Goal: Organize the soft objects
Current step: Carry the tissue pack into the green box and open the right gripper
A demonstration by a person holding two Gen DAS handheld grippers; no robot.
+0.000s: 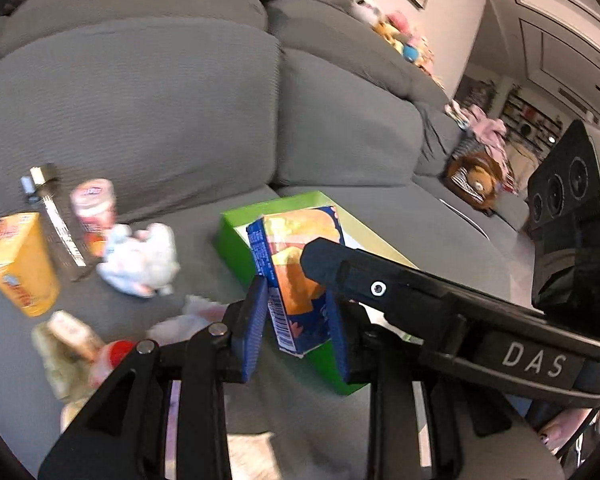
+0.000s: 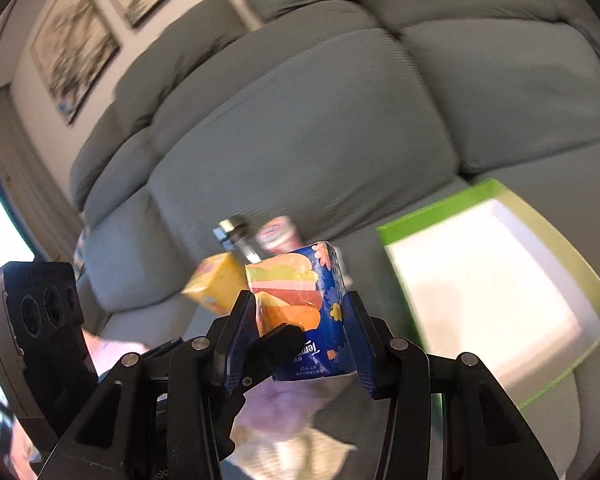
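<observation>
Step in hand, by judgement: carrying one soft item to the container, with both tools on it. The blue soft tissue packet printed with orange and yellow shapes (image 1: 296, 276) is raised off the grey fabric sofa (image 1: 148, 112) and sits between the blue pads of the left gripper (image 1: 296, 328); the jaws stand narrow, the pads at or very close to its two sides. In the right wrist view the same tissue packet (image 2: 300, 312) is clamped between the pads of the right gripper (image 2: 300, 344), jaws likewise narrow; one black finger of the other tool crosses low in front of it. Container: the shallow green cardboard box with a white interior (image 2: 496, 280) lies open on the seat cushion, just beside and to the right of the packet in that view; what shows of its floor is bare, though glare and blur leave the far corners uncertain. In the left view the green box (image 1: 236, 236) lies directly behind the packet. Next move, by judgement: one tool must release, and the other carry the packet over the rim and set it flat inside. A white plush toy (image 1: 140, 256) and a yellow carton (image 1: 20, 260) lie on the seat to the left.
</observation>
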